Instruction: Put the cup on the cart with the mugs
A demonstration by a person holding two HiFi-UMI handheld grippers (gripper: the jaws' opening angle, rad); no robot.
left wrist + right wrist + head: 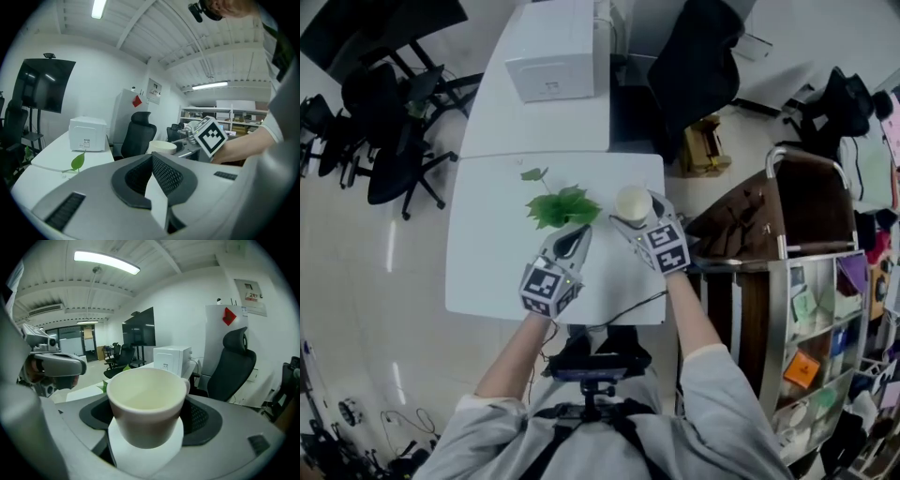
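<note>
A cream cup (633, 202) with a small handle is lifted just above the right part of the white table (487, 272). My right gripper (632, 217) is shut on it. In the right gripper view the cup (147, 404) fills the middle, upright and empty, wedged between the dark pads. My left gripper (573, 238) hovers over the table to the cup's left, jaws together and nothing in them. In the left gripper view its fingers (140, 180) meet, and the cup (161, 146) shows beyond them. The cart (787, 202) with a metal handle stands to the table's right. I make out no mugs on it.
A green leafy sprig (561, 206) lies on the table just left of the cup. A white box (551, 52) sits on the far table. A black office chair (698, 61) stands behind, more chairs (389, 131) at the left. Shelves (825, 328) with coloured items flank the cart.
</note>
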